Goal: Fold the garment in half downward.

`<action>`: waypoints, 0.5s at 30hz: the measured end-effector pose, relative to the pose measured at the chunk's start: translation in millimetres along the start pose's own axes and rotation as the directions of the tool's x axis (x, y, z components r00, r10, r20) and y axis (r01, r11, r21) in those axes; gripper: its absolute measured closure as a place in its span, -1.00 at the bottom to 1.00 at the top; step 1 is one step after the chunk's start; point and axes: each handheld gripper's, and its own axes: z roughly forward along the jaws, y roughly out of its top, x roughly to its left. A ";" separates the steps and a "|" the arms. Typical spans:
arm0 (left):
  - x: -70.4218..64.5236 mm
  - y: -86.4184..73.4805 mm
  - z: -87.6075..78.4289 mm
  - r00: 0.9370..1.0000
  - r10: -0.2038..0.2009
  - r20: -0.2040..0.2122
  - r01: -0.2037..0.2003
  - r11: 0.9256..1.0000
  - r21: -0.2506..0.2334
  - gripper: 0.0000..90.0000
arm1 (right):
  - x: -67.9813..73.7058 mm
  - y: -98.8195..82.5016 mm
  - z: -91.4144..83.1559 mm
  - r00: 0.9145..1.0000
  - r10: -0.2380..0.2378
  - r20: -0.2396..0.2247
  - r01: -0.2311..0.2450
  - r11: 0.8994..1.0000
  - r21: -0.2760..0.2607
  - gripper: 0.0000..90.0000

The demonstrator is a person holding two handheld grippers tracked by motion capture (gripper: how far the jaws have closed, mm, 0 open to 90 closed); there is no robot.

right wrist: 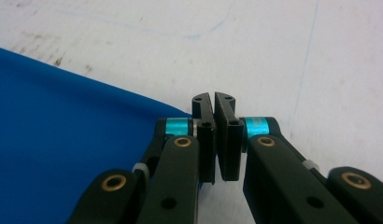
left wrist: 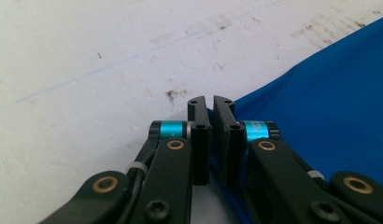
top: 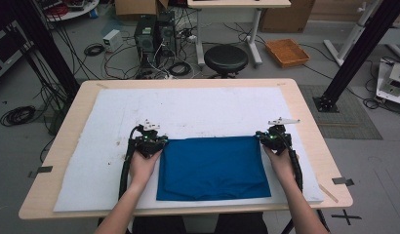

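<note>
The folded blue cloth (top: 212, 168) lies near the surface's front edge, soft and light, best taken by its far corners. The left hand-held gripper (left wrist: 209, 108) and right hand-held gripper (right wrist: 213, 105) are each clenched on one.

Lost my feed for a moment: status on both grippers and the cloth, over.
Left gripper and right gripper shut on the blue cloth's far corners. Cloth folded, flat on the white mat. Nothing in the way.

Stool (top: 226, 58), orange tray (top: 287, 52) (PCs (top: 154, 34) nearby)
</note>
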 end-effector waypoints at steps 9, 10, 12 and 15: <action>0.2 2.1 -1.2 1.000 0.005 0.002 -0.005 1.000 -0.022 0.88 | 2.1 3.7 2.9 0.999 -0.034 0.006 0.034 0.999 -0.004 0.91; -0.1 2.7 -2.7 1.000 0.007 -0.002 -0.007 1.000 -0.027 0.83 | 2.6 4.1 1.0 0.999 -0.037 0.006 0.037 0.999 -0.014 0.86; -0.9 4.3 -7.0 1.000 0.002 -0.006 -0.002 0.999 -0.045 0.63 | 3.2 5.5 -4.5 1.000 -0.025 0.005 0.025 0.999 -0.037 0.64; -4.4 10.0 -20.5 1.000 0.028 -0.007 -0.029 0.996 -0.079 0.21 | 5.2 8.7 -15.5 0.999 -0.033 -0.008 0.033 0.997 -0.067 0.35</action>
